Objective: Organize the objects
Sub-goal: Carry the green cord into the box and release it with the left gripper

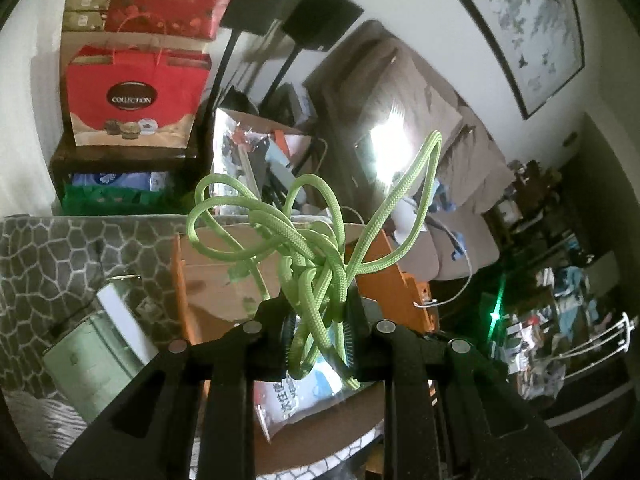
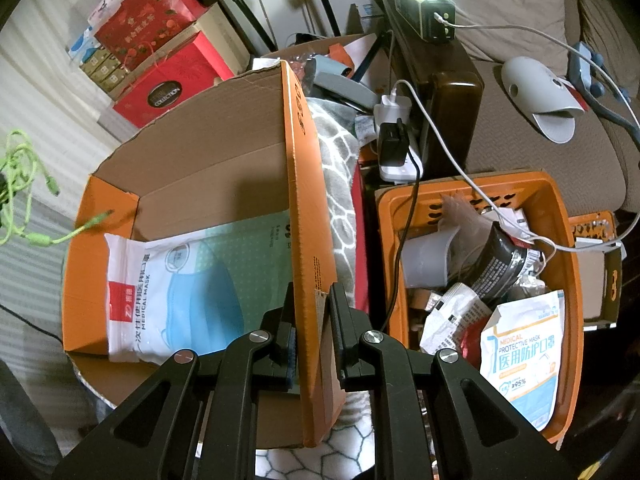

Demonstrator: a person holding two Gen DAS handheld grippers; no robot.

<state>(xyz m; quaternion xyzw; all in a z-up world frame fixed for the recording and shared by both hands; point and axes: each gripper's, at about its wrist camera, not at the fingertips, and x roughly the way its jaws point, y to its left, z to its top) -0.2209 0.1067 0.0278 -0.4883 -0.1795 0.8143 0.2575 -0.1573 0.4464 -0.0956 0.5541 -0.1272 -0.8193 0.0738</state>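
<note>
Both grip — left gripper (image 1: pixel 318 334) clenched on green cable (image 1: pixel 304 240); right gripper (image 2: pixel 312 332) clamps cardboard box (image 2: pixel 308 184) flap.

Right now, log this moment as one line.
left gripper: shut on green cable | right gripper: shut on cardboard box flap | mask pack: in box

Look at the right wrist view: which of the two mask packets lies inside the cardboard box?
The white packet with the red label, showing a blue mask, lies flat in the cardboard box. The other packet, printed "protective mask", sits in the orange basket.
</note>
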